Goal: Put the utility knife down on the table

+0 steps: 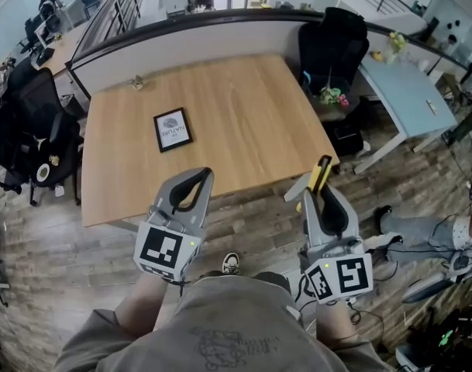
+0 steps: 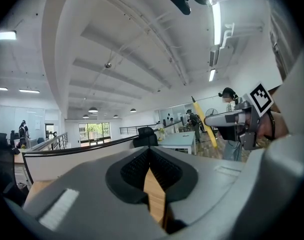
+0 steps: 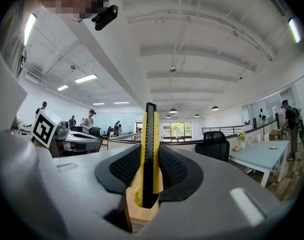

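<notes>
At the lower right of the head view, my right gripper (image 1: 316,183) held a slim yellow-and-black plastic utility knife (image 1: 322,173) clamped between its ribbed pads. The tool stood upright and rose well past the jaw tips. That gripper's own view showed the grip centred on the knife's lower body, a hold I judged firm enough to carry it without slipping. The knife hung in the air at the near right corner of the light wooden rectangular table (image 1: 243,99), not yet resting on it. At lower left, my left gripper (image 1: 200,177) pointed toward the table's near edge with its jaws drawn together on nothing, apparently kept clear as a spare hand. A small black-framed picture (image 1: 173,129) lay flat left of the tabletop's centre. The bare wood on the right looked the safer landing spot. By my reading, the knife needed tipping flat before release, or it might topple.
</notes>
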A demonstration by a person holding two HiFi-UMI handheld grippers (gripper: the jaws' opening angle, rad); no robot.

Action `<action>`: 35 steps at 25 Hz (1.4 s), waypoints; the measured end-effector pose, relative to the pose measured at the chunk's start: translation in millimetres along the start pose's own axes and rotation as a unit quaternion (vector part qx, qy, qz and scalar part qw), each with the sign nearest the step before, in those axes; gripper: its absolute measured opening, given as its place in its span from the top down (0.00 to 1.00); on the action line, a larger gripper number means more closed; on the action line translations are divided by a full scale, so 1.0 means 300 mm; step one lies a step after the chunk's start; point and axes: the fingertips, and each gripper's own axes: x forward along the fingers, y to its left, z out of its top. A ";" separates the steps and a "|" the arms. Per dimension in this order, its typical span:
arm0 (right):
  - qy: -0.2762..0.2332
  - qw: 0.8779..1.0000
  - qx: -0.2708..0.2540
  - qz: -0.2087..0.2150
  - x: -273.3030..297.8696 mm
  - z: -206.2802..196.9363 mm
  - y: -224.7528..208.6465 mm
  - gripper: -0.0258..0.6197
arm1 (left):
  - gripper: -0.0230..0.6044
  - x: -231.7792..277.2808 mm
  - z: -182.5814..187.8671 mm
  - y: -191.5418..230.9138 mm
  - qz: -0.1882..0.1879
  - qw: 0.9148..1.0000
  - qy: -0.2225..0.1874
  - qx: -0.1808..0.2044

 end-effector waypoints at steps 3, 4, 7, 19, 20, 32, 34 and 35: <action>0.002 1.000 0.002 -0.008 0.064 0.002 -0.024 0.77 | 0.96 0.058 -0.005 0.045 -0.006 1.000 0.002 -0.003; 0.003 1.000 0.001 -0.011 0.080 0.001 -0.035 0.77 | 0.96 0.076 -0.008 0.054 -0.008 1.000 0.002 -0.004; 0.005 1.000 0.000 -0.018 0.122 -0.017 -0.074 0.77 | 0.96 0.135 -0.032 0.073 -0.013 1.000 0.004 -0.003; 0.009 1.000 0.003 0.000 0.390 -0.043 -0.313 0.77 | 0.96 0.451 -0.053 0.154 0.003 1.000 0.022 -0.009; 0.009 1.000 0.005 0.006 0.423 -0.043 -0.340 0.77 | 0.96 0.485 -0.052 0.161 0.009 0.999 0.030 -0.014; 0.024 0.995 0.016 0.099 0.805 -0.050 -0.733 0.77 | 0.96 0.930 -0.001 0.225 0.088 0.995 0.051 0.004; 0.025 0.993 0.018 0.114 0.854 -0.050 -0.794 0.77 | 0.96 0.989 0.000 0.224 0.103 0.993 0.056 0.003; 0.025 0.992 0.019 0.121 0.874 -0.051 -0.820 0.77 | 0.96 1.016 0.000 0.222 0.110 0.992 0.058 0.003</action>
